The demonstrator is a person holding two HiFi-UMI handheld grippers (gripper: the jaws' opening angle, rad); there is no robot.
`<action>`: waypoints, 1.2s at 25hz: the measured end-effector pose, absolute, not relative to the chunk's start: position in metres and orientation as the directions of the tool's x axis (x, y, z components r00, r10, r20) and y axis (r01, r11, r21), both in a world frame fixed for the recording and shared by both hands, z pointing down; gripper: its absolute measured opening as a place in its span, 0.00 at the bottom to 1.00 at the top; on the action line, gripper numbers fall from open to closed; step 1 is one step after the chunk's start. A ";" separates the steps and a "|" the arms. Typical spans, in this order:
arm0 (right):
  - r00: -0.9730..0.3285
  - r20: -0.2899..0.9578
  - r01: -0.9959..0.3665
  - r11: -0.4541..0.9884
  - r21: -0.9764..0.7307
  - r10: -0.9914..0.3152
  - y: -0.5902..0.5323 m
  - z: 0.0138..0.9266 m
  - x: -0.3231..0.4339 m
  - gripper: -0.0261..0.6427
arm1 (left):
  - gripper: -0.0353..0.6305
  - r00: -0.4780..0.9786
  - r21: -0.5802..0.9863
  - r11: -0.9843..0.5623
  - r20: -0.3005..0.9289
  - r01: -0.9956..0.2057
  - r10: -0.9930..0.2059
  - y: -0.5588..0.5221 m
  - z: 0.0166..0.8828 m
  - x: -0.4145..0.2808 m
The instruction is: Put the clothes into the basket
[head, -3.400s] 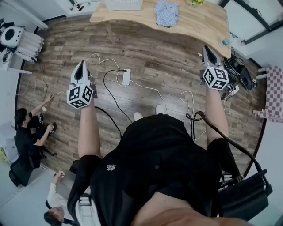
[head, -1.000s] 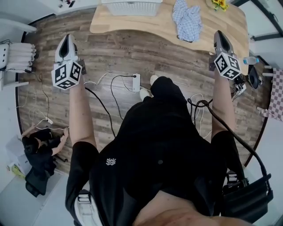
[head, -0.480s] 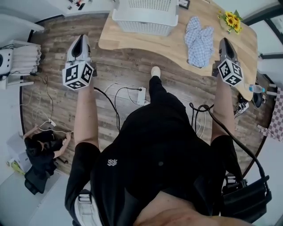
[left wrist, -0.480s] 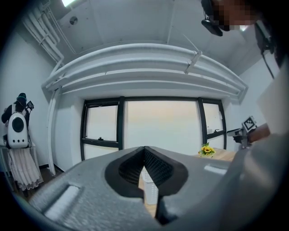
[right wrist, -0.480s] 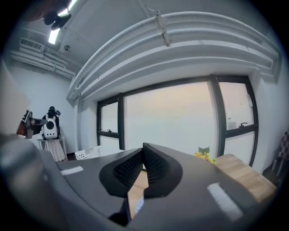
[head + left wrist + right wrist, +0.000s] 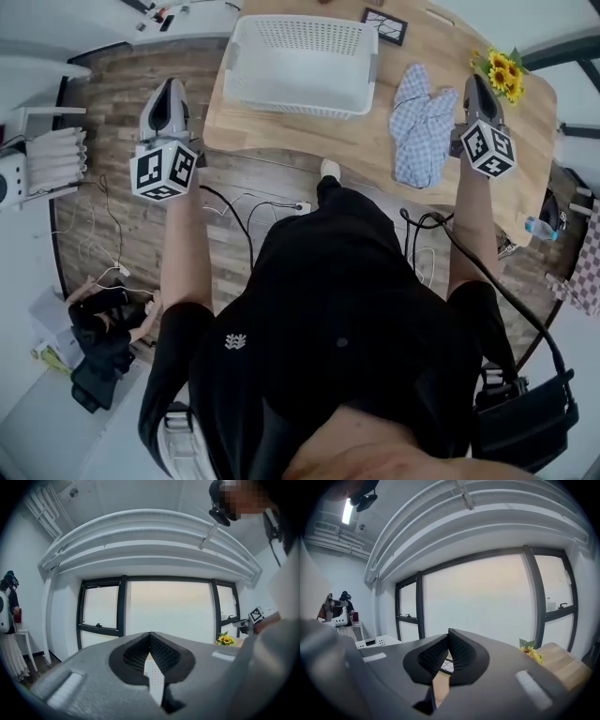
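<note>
A white slatted basket [image 6: 300,58] stands empty on the wooden table [image 6: 375,155]. To its right a blue checked garment [image 6: 420,117] lies crumpled on the tabletop. My left gripper [image 6: 170,89] is shut and holds nothing; it hovers over the floor just left of the table's corner. My right gripper [image 6: 474,84] is also shut with nothing in it, and hangs over the table right beside the garment. In the left gripper view the left gripper [image 6: 150,634] points level at the windows. The right gripper view shows the right gripper [image 6: 449,632] with a corner of the basket [image 6: 375,642] at left.
Sunflowers [image 6: 502,70] and a small picture frame [image 6: 385,25] sit at the table's far side. Cables and a power strip [image 6: 301,207] lie on the floor under the table edge. A person crouches at lower left [image 6: 103,328]. A white rack [image 6: 42,150] stands at left.
The table, basket and garment have come nearer as I walked forward. Both grippers travelled with me; the right one now hangs over the table beside the garment.
</note>
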State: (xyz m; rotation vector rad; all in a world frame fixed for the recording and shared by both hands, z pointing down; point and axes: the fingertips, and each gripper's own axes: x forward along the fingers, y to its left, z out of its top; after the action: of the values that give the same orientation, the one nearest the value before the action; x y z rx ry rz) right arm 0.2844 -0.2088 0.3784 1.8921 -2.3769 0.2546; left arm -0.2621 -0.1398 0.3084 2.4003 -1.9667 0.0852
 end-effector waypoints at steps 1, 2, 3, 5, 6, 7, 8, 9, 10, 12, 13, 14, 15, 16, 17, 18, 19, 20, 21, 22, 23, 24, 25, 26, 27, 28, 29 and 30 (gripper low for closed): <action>-0.224 0.172 -0.974 0.214 -0.073 -0.959 -0.221 0.379 0.288 0.04 | 0.05 0.201 -0.008 -0.202 0.066 -0.979 -0.977 -0.152 0.310 -0.257; -0.217 0.167 -0.975 0.208 -0.072 -0.962 -0.232 0.380 0.293 0.04 | 0.05 0.210 -0.009 -0.211 0.068 -0.977 -0.975 -0.166 0.311 -0.251; -0.210 0.162 -0.977 0.200 -0.070 -0.964 -0.242 0.380 0.299 0.04 | 0.06 0.219 -0.009 -0.220 0.071 -0.975 -0.973 -0.179 0.313 -0.246; -0.195 0.157 -0.980 0.187 -0.064 -0.968 -0.258 0.381 0.308 0.04 | 0.05 0.235 -0.014 -0.237 0.079 -0.971 -0.969 -0.204 0.314 -0.233; -0.190 0.158 -0.981 0.182 -0.062 -0.969 -0.264 0.382 0.312 0.04 | 0.05 0.245 -0.021 -0.248 0.083 -0.969 -0.966 -0.215 0.312 -0.225; -0.185 0.159 -0.982 0.177 -0.063 -0.970 -0.268 0.383 0.315 0.04 | 0.05 0.257 -0.030 -0.260 0.085 -0.965 -0.963 -0.224 0.310 -0.218; -0.178 0.159 -0.983 0.170 -0.064 -0.971 -0.271 0.384 0.317 0.04 | 0.06 0.272 -0.037 -0.276 0.085 -0.961 -0.959 -0.232 0.306 -0.210; -0.170 0.159 -0.985 0.161 -0.066 -0.973 -0.271 0.384 0.320 0.04 | 0.05 0.291 -0.043 -0.295 0.083 -0.955 -0.953 -0.240 0.303 -0.201; -0.160 0.159 -0.986 0.151 -0.067 -0.974 -0.269 0.384 0.323 0.04 | 0.06 0.313 -0.046 -0.318 0.080 -0.947 -0.946 -0.247 0.300 -0.192; -0.137 0.165 -0.989 0.126 -0.075 -0.977 -0.265 0.387 0.328 0.04 | 0.05 0.360 -0.051 -0.364 0.075 -0.930 -0.930 -0.259 0.296 -0.178; -0.126 0.172 -0.990 0.113 -0.082 -0.977 -0.265 0.391 0.330 0.04 | 0.05 0.378 -0.054 -0.382 0.076 -0.923 -0.923 -0.265 0.296 -0.172; -0.114 0.180 -0.991 0.098 -0.092 -0.977 -0.264 0.395 0.332 0.04 | 0.06 0.392 -0.055 -0.397 0.079 -0.916 -0.916 -0.271 0.296 -0.167; -0.102 0.188 -0.991 0.084 -0.101 -0.977 -0.263 0.399 0.334 0.04 | 0.06 0.407 -0.052 -0.412 0.083 -0.910 -0.910 -0.277 0.298 -0.161; -0.089 0.195 -0.992 0.069 -0.106 -0.977 -0.260 0.402 0.336 0.04 | 0.05 0.425 -0.047 -0.430 0.088 -0.902 -0.901 -0.282 0.301 -0.154; -0.076 0.202 -0.993 0.055 -0.107 -0.976 -0.256 0.405 0.337 0.04 | 0.05 0.448 -0.042 -0.453 0.093 -0.891 -0.889 -0.286 0.304 -0.146; -0.063 0.209 -0.994 0.042 -0.104 -0.976 -0.251 0.408 0.338 0.04 | 0.05 0.474 -0.040 -0.479 0.097 -0.877 -0.875 -0.290 0.309 -0.137; -0.050 0.217 -0.995 0.029 -0.099 -0.975 -0.245 0.409 0.339 0.04 | 0.06 0.500 -0.043 -0.506 0.098 -0.862 -0.860 -0.294 0.314 -0.128; -0.035 0.224 -0.995 0.014 -0.094 -0.974 -0.239 0.411 0.339 0.04 | 0.05 0.526 -0.055 -0.532 0.097 -0.845 -0.845 -0.297 0.318 -0.119; -0.018 0.233 -0.996 -0.004 -0.091 -0.972 -0.232 0.414 0.340 0.04 | 0.05 0.553 -0.073 -0.560 0.092 -0.826 -0.828 -0.300 0.322 -0.110; 0.002 0.243 -0.996 -0.024 -0.090 -0.970 -0.224 0.417 0.340 0.04 | 0.05 0.581 -0.090 -0.588 0.088 -0.804 -0.809 -0.303 0.325 -0.101; 0.021 0.254 -0.995 -0.045 -0.089 -0.967 -0.216 0.422 0.340 0.04 | 0.05 0.611 -0.099 -0.617 0.086 -0.781 -0.787 -0.306 0.327 -0.092; 0.038 0.265 -0.994 -0.063 -0.088 -0.964 -0.208 0.427 0.340 0.04 | 0.06 0.639 -0.095 -0.645 0.088 -0.758 -0.764 -0.308 0.330 -0.083; 0.054 0.276 -0.993 -0.079 -0.084 -0.960 -0.201 0.432 0.340 0.04 | 0.05 0.662 -0.082 -0.668 0.092 -0.740 -0.744 -0.312 0.335 -0.076; 0.070 0.289 -0.992 -0.097 -0.079 -0.955 -0.194 0.439 0.341 0.04 | 0.05 0.678 -0.059 -0.684 0.098 -0.727 -0.729 -0.315 0.340 -0.069; 0.088 0.305 -0.990 -0.117 -0.077 -0.948 -0.188 0.446 0.342 0.04 | 0.05 0.687 -0.034 -0.693 0.106 -0.720 -0.719 -0.319 0.347 -0.064; 0.105 0.323 -0.987 -0.137 -0.080 -0.941 -0.181 0.455 0.343 0.04 | 0.05 0.691 -0.012 -0.697 0.116 -0.717 -0.713 -0.322 0.355 -0.061; 0.117 0.340 -0.984 -0.154 -0.085 -0.933 -0.175 0.464 0.343 0.04 | 0.05 0.693 0.006 -0.698 0.127 -0.716 -0.709 -0.325 0.363 -0.058; 0.124 0.356 -0.982 -0.166 -0.090 -0.926 -0.170 0.473 0.342 0.04 | 0.05 0.695 0.018 -0.700 0.139 -0.714 -0.705 -0.328 0.370 -0.056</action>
State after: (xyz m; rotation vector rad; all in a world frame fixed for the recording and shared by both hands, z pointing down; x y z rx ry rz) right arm 0.3424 -0.1701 0.4735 2.2229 -1.9116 0.4993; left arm -0.0558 -0.3278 0.3703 2.8273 -1.1851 0.1867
